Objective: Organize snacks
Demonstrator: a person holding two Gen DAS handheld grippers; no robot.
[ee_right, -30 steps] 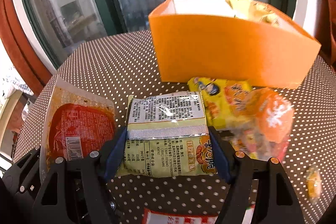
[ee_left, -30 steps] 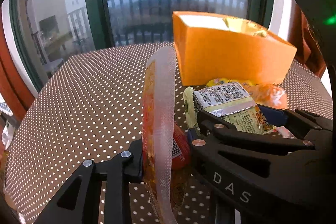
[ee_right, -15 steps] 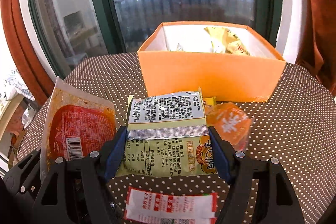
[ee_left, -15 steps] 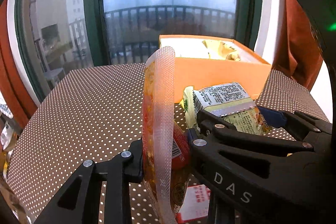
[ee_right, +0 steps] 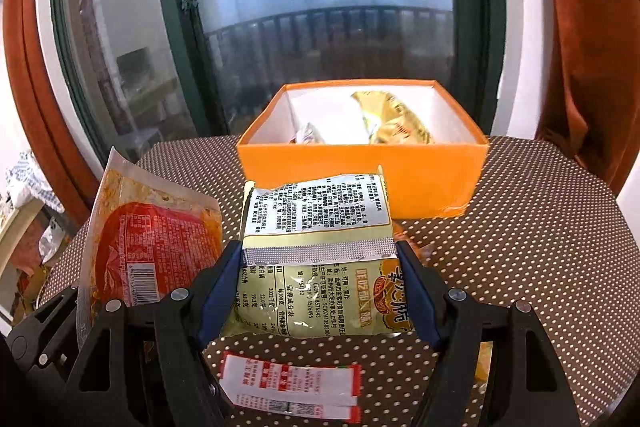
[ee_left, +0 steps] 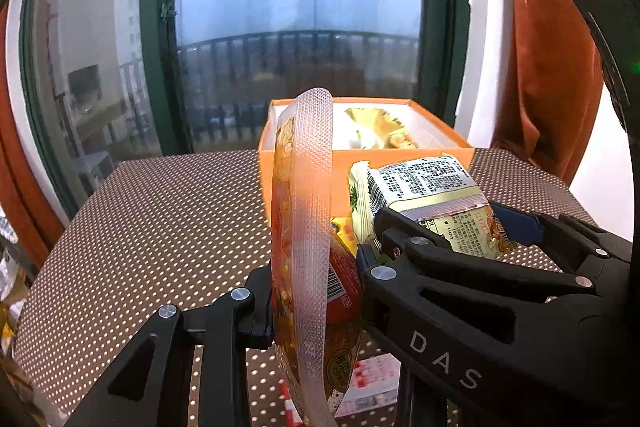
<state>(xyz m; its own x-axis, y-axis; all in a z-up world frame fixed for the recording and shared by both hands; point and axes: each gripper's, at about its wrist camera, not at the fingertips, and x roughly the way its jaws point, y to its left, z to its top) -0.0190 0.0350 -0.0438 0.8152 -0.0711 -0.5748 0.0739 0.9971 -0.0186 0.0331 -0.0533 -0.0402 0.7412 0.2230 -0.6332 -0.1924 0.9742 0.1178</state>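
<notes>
Our left tongs (ee_left: 316, 291) clamp the red pouch (ee_left: 304, 247) edge-on; our right tongs (ee_right: 320, 291) squeeze the yellow packet (ee_right: 316, 251) before the orange box (ee_right: 360, 167)

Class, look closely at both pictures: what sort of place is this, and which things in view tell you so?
Probably a room in a flat, high up. A tall green-framed window opens onto a balcony railing with hazy buildings beyond, rust curtains hang beside it, and snack packets surround an orange box on a dotted tablecloth.

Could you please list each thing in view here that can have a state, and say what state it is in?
Left gripper: shut on red snack packet, held edge-on.
Right gripper: shut on yellow snack packet, held flat.
Orange box: open, snacks inside.
White-and-red packet: lying flat on table.
</notes>
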